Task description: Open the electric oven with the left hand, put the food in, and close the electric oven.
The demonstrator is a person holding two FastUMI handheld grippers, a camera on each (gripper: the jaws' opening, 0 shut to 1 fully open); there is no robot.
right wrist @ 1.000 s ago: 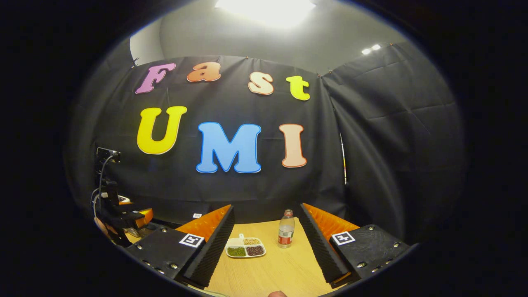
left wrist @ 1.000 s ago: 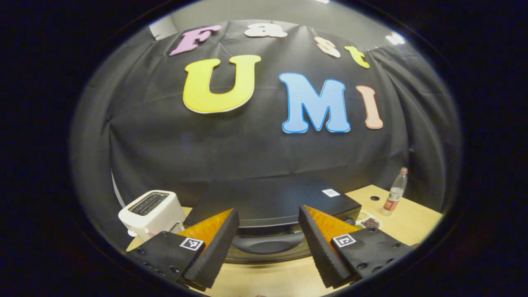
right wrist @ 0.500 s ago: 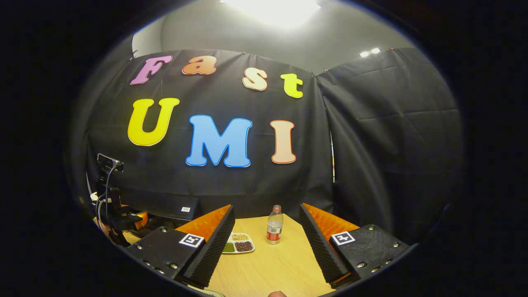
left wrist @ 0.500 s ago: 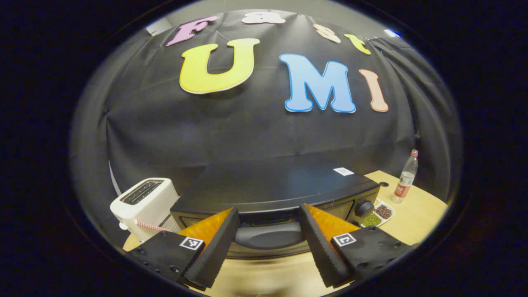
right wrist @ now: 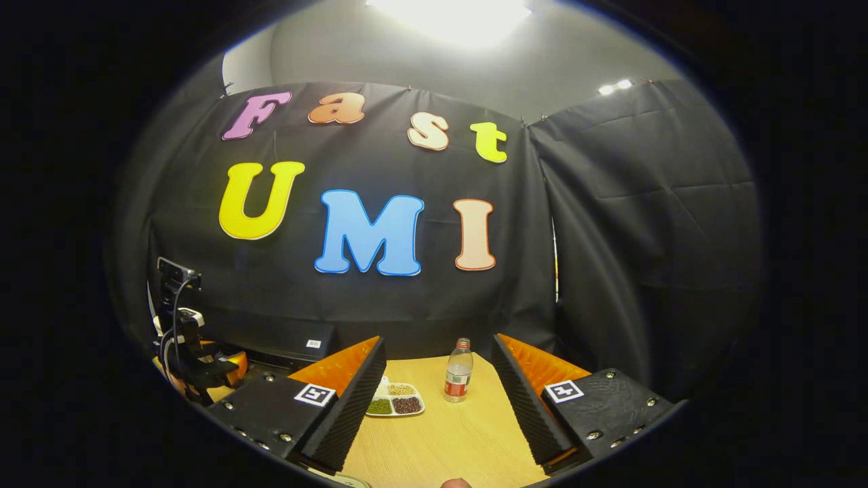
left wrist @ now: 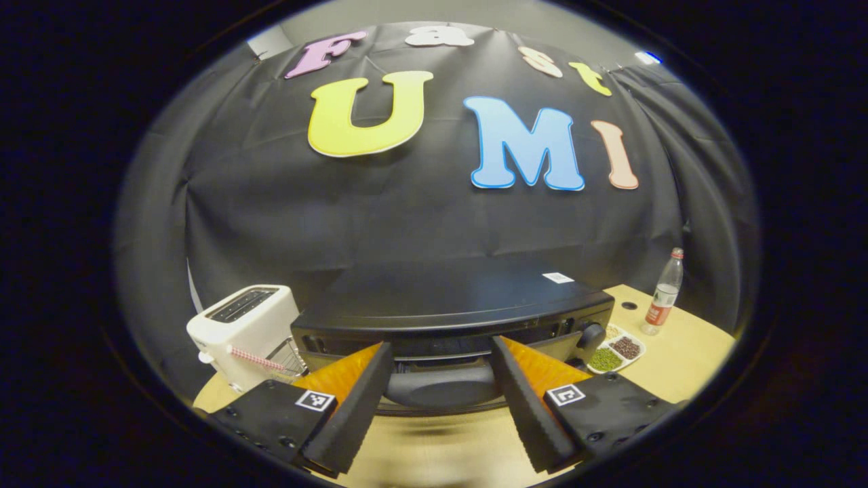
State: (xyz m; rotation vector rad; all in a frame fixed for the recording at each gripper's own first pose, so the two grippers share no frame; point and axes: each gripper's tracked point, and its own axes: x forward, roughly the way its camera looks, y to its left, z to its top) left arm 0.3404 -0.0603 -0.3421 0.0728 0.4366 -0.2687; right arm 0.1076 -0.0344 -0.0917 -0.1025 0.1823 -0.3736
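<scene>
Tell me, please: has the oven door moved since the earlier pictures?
Yes. In the left gripper view the oven door has tipped forward, opening a gap under the oven top edge; earlier it sat closed.

Black cloth [right wrist: 610, 224] drapes the booth around a pale wood table [right wrist: 441, 440]; a bright lamp [right wrist: 447, 10], perhaps a ceiling panel, glares overhead.

The left gripper view looks forward from low over the table [left wrist: 678, 352], close to the oven [left wrist: 447, 312] at lower centre of the frame. The right gripper view faces the booth wall from farther back. The 2 views share the bottle [right wrist: 459, 371] and food tray [right wrist: 397, 405].
</scene>
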